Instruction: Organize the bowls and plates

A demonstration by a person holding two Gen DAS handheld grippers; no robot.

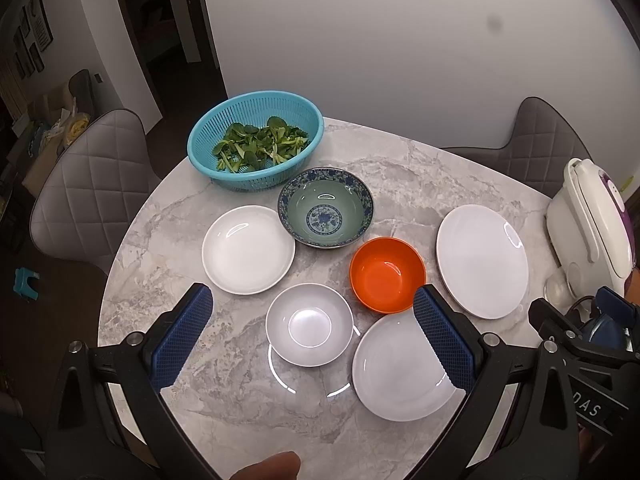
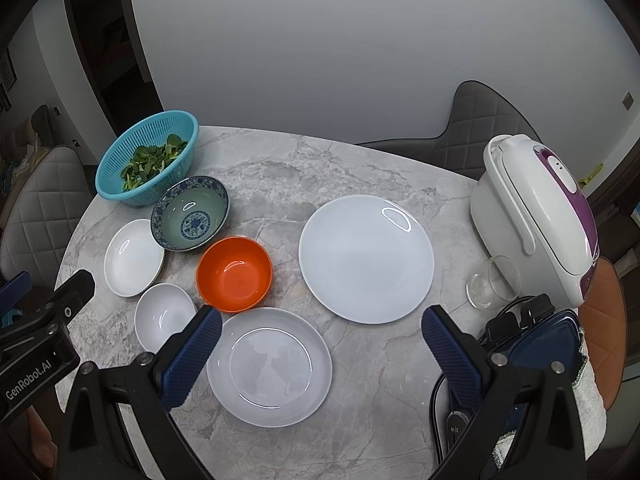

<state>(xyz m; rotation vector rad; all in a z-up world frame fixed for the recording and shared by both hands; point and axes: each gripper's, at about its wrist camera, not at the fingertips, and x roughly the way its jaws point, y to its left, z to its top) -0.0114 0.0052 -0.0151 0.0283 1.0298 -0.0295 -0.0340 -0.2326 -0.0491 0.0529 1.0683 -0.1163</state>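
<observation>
On the round marble table (image 1: 400, 168) stand a blue-patterned bowl (image 1: 326, 207), an orange bowl (image 1: 387, 274), a small white bowl (image 1: 309, 324), a small white plate (image 1: 248, 249), a deep white plate (image 1: 400, 372) and a large flat white plate (image 1: 482, 261). My left gripper (image 1: 312, 330) is open and empty, hovering above the small white bowl. My right gripper (image 2: 322, 340) is open and empty above the deep white plate (image 2: 270, 366), near the large plate (image 2: 366, 258) and orange bowl (image 2: 234, 274).
A teal colander of greens (image 1: 256, 138) sits at the table's far left. A white and purple rice cooker (image 2: 536, 216), a clear glass (image 2: 490, 282) and a dark appliance with cord (image 2: 532, 344) stand at the right. Grey chairs (image 1: 88, 184) surround the table.
</observation>
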